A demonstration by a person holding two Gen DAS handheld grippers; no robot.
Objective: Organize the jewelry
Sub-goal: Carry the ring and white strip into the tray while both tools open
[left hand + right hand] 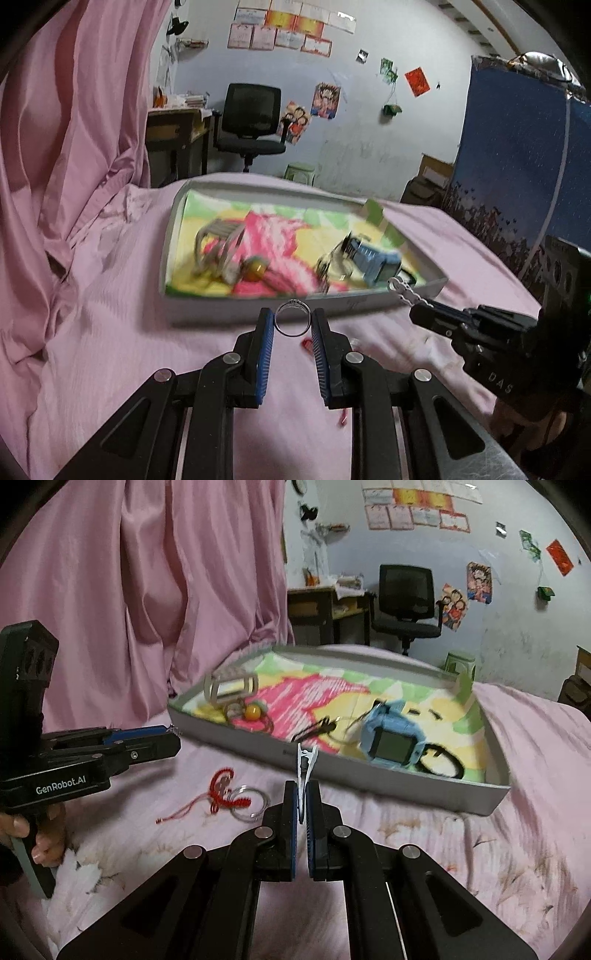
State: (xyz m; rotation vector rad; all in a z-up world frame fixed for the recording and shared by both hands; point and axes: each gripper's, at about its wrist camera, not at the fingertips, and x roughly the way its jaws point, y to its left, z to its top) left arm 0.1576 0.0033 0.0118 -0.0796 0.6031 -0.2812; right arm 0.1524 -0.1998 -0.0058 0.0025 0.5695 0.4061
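My left gripper [293, 322] is shut on a silver ring [292, 318], held above the pink bed just short of the white tray [280, 308]. My right gripper [303, 789] is shut on a white hair clip [306, 762], also just before the tray [406, 781]; the clip shows in the left wrist view [404, 291] at the tray's near right corner. The tray holds a blue watch [389, 736], a silver bracelet [229, 688], an orange bead charm [252, 711] and black hair ties [441, 764]. A red cord bracelet [221, 788] and a clear ring [251, 801] lie on the bed.
A pink curtain [147, 590] hangs at the left. A black office chair [251, 122] and a desk [177, 136] stand behind the bed. A blue fabric wardrobe [517, 155] stands at the right. The tray is lined with a colourful cloth [280, 236].
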